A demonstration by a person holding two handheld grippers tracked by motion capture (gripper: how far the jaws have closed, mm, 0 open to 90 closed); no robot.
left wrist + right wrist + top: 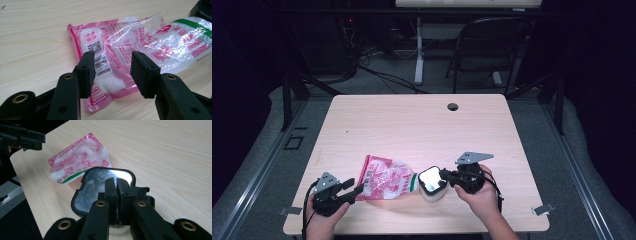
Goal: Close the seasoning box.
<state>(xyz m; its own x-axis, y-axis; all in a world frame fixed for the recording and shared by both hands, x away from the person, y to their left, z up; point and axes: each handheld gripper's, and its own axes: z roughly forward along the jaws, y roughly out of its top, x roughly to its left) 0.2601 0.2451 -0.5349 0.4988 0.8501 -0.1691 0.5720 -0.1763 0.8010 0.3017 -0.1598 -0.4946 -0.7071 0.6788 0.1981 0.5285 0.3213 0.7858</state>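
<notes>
From the high view, the pink plastic bag (387, 179) lies flat near the front edge of the table (422, 120), with a white container (432, 186) with a shiny black-rimmed lid just to its right, about touching the bag's green end. The left gripper (353, 189) sits at the bag's left end; the right gripper (448, 176) is at the container's lid.

Left gripper view: jaws stand apart, half spread, straddling the bag's (130, 50) barcode corner without pinching it. There's a white clump (111, 83) inside the bag down there.

Right gripper view: jaws pressed nearly together over the lid (100, 186), looks like they're clamped on a tab at its near edge, but I can't see it clearly. The bag (77, 161) lies beyond.

What worries me: the film is slippery and flat, so the left jaws could close on air or just skid. And if the right one tugs on that thin hold, the lid could slip free or the whole container tip.
</notes>
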